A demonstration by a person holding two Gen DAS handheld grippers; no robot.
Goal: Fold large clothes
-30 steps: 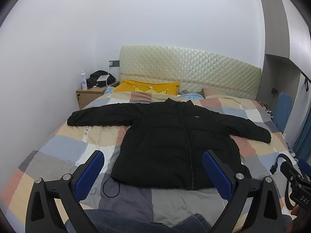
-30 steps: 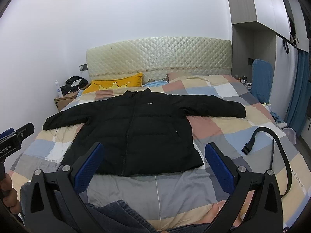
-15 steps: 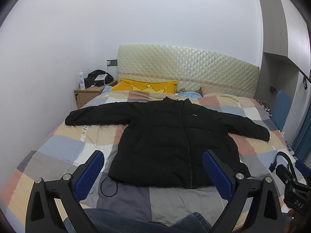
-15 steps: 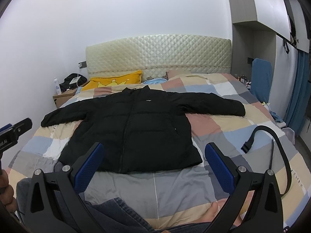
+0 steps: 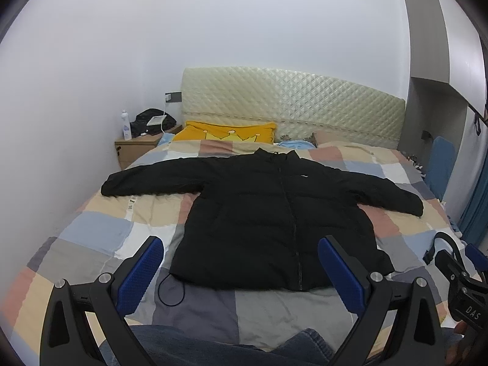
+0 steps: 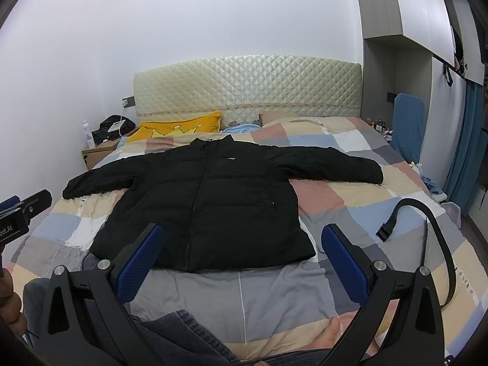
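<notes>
A black puffer jacket point(image 5: 268, 213) lies flat on the bed, front up, zipped, both sleeves spread out to the sides; it also shows in the right wrist view point(image 6: 210, 201). My left gripper point(image 5: 244, 271) is open and empty, held above the foot of the bed short of the jacket's hem. My right gripper point(image 6: 244, 259) is open and empty too, over the hem's near edge. Each gripper's body shows at the edge of the other's view.
The bed has a checkered quilt point(image 5: 100, 231) and a quilted headboard point(image 6: 244, 85). A yellow pillow point(image 5: 228, 132) lies at the head. A black strap point(image 6: 433, 235) lies on the right side. A nightstand point(image 5: 137, 146) stands at the left. The person's jeans-clad legs point(image 6: 183, 335) are in front.
Both grippers have risen and drawn back slightly, so the jacket sits a little lower and farther in view. The jacket has not moved. Both grippers stay open.
</notes>
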